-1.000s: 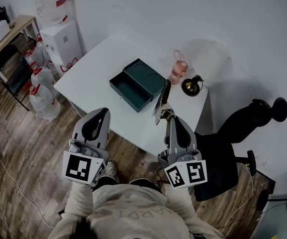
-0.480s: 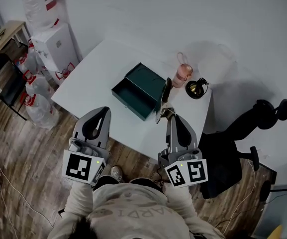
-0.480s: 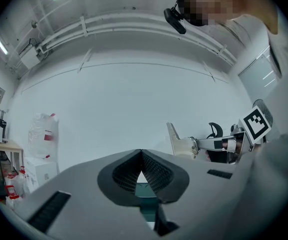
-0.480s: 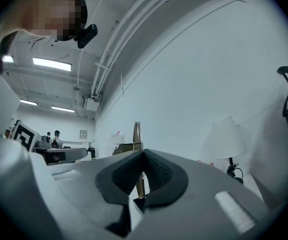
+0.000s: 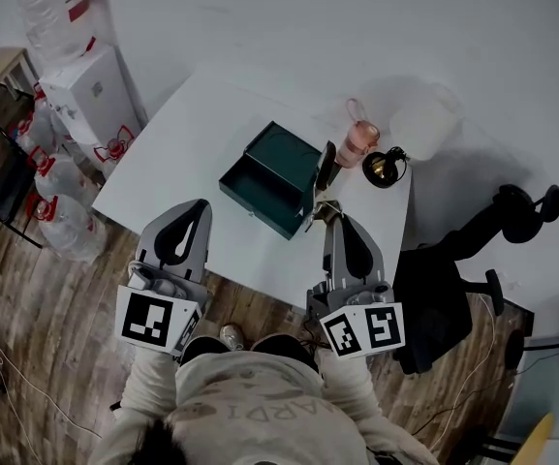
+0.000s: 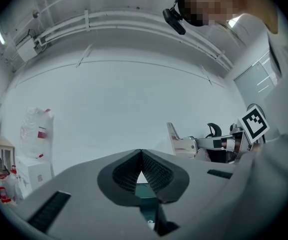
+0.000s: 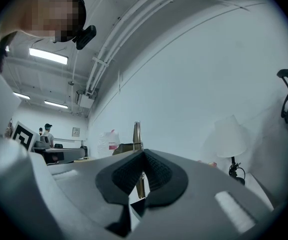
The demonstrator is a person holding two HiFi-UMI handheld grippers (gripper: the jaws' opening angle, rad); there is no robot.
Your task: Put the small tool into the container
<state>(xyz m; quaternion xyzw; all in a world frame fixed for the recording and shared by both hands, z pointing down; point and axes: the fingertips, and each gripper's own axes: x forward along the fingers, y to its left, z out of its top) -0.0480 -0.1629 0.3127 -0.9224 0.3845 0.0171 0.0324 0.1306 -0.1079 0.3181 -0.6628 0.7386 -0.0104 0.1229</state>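
Rubber pads (image 7: pixel 125 173): dark and ribbed, on my right gripper (image 7: pixel 143 156); they were clenched on the small tool (image 7: pixel 137 134), a thin, flat, brassy metal strip standing up past the tips.
Left gripper (image 6: pixel 141 154): its ribbed pads were pressed together at the tips with nothing between them, and it was held short of the table's near edge.
Tool's place: in my right grip, above the table, over the container's right edge in the head view.
Container (image 5: pixel 269 177): a dark green rectangular box with its lid swung open, on the smooth white table (image 5: pixel 182 143).
Hard to make out: the tool's far end looked darker, and I could not tell its kind.
Around: a pink bottle (image 5: pixel 358 141) and a black-based lamp (image 5: pixel 380 167) stood behind the tool, a black office chair (image 5: pixel 439 298) to the right, and water jugs (image 5: pixel 61 177) on the wooden floor (image 5: pixel 46 337) to the left.
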